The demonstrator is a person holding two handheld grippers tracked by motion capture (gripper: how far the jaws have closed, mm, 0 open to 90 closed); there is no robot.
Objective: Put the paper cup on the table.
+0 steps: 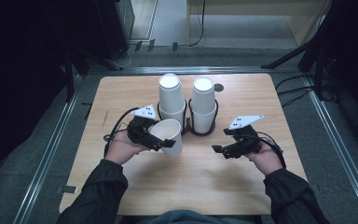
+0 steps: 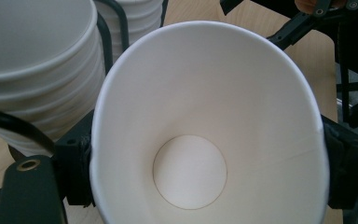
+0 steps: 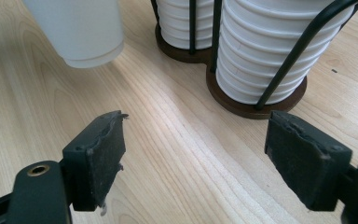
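We've got the left gripper (image 1: 161, 140) clamped on a single paper cup (image 1: 170, 135), held tilted just above the table (image 1: 191, 186) right in front of the two cup stacks (image 1: 186, 102) in their wire holder (image 1: 200, 130). Its rim already looks squished into an oval, so a harder squeeze could crease it or pop it loose. Our right gripper (image 1: 219, 150) hangs spread wide and empty near the holder, so a careless swing might bump those stacks.

Legible text, labels, brands, numbers, signs: none that I can read. The grey plates on my grippers carry small dark marks, too small to make out. Paper cups, wire holder and wooden table are plain.
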